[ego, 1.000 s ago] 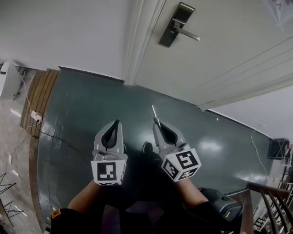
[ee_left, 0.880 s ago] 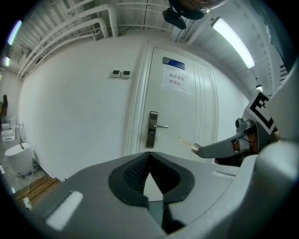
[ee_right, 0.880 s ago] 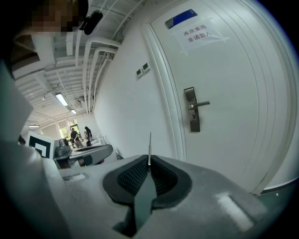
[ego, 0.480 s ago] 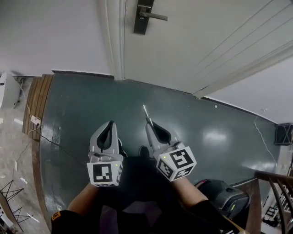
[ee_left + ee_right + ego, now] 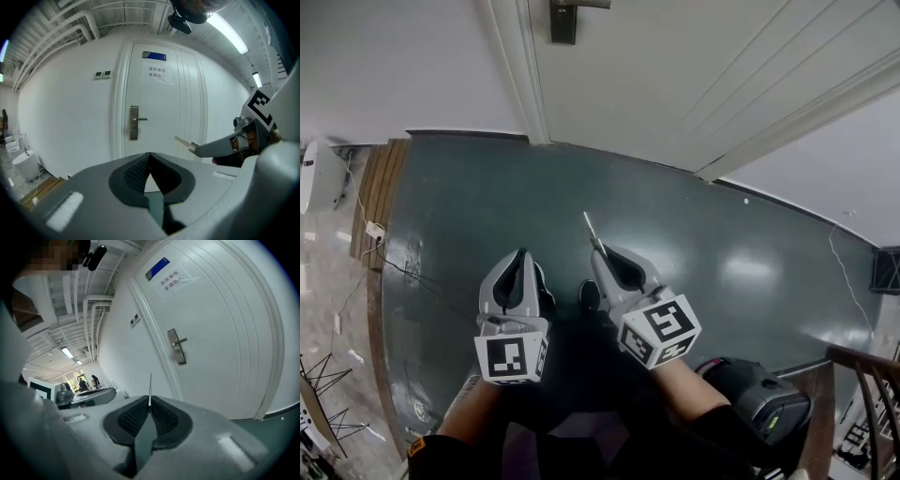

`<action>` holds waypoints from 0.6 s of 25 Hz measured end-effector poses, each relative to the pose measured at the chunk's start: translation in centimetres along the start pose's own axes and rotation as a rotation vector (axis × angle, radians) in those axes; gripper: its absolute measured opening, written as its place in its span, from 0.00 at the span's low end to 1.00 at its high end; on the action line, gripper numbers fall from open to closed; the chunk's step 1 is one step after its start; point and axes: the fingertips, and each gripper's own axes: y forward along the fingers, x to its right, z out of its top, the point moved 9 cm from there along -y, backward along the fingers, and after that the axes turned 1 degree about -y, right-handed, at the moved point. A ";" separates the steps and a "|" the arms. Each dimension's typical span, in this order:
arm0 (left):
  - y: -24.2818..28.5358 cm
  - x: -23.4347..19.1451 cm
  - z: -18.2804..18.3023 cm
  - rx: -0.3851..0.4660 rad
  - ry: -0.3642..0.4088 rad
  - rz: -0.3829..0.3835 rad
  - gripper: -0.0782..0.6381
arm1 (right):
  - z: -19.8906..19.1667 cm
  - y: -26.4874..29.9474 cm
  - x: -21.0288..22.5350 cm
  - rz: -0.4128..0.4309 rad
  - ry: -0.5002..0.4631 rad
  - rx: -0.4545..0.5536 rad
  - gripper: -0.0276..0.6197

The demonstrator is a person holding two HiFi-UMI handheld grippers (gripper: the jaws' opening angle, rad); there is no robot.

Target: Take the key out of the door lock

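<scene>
Since a second ago the lock has slid to the top edge of the head view, and both hand-held grippers sit farther from it. Well below the lock, the right hand-held gripper is clamped on the key, whose blade points toward the lock. The left hand-held gripper hangs alongside, as far from the lock. A dark case lies farther still.

Left gripper view: its jaws are pressed together on nothing. The lock is straight ahead on the white door, with a paper notice above it.

Right gripper view: the thin blade stands pinched at the very jaw tips. That shallow pinch is the risk, I judge: a knock could tip the key onto the floor. Nothing stands between grippers and lock.
</scene>
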 end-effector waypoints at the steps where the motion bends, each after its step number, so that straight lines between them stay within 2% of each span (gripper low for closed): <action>1: -0.2 0.3 -0.2 -0.002 0.000 0.008 0.13 | -0.2 -0.2 0.1 0.009 0.002 -0.003 0.07; 6: -1.2 1.6 -1.1 -0.016 -0.003 0.037 0.13 | -0.9 -0.8 0.9 0.042 0.008 -0.014 0.07; 10: -1.3 2.1 -1.0 -0.013 0.002 0.039 0.13 | -0.9 -1.4 1.4 0.052 0.054 -0.003 0.07; 12: -1.2 2.3 -0.5 0.008 0.012 0.030 0.13 | -0.8 -1.6 1.6 0.072 0.114 0.002 0.07; 15: -0.6 2.3 -0.2 0.021 0.019 0.018 0.13 | -1.1 -1.2 2.4 0.117 0.257 0.004 0.06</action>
